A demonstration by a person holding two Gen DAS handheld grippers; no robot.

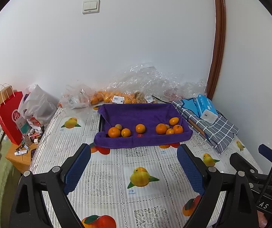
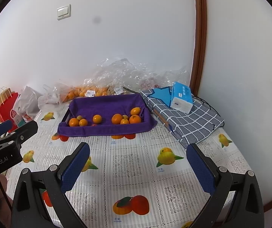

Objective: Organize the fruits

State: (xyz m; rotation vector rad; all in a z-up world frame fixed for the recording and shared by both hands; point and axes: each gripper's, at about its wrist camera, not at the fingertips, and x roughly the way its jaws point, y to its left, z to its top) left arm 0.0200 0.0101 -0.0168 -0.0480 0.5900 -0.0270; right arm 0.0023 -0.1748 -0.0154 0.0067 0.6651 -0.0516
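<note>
Oranges (image 1: 140,128) and smaller pale fruits lie in a purple towel-lined tray (image 1: 132,142) on a counter (image 1: 109,172) covered with a fruit-print cloth. In front of the tray, the left claw (image 1: 134,152) and right claw (image 2: 137,152) hover with jaws apart, empty. Bagged oranges (image 1: 105,97) sit behind the tray; a tissue pack (image 1: 206,108) lies to its right.

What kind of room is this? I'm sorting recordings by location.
Probably a lived-in home, perhaps a bedroom: a table under a fruit-print cover stands against a wall with a light switch, with shopping bags and what looks like bedding at the left edge.
</note>
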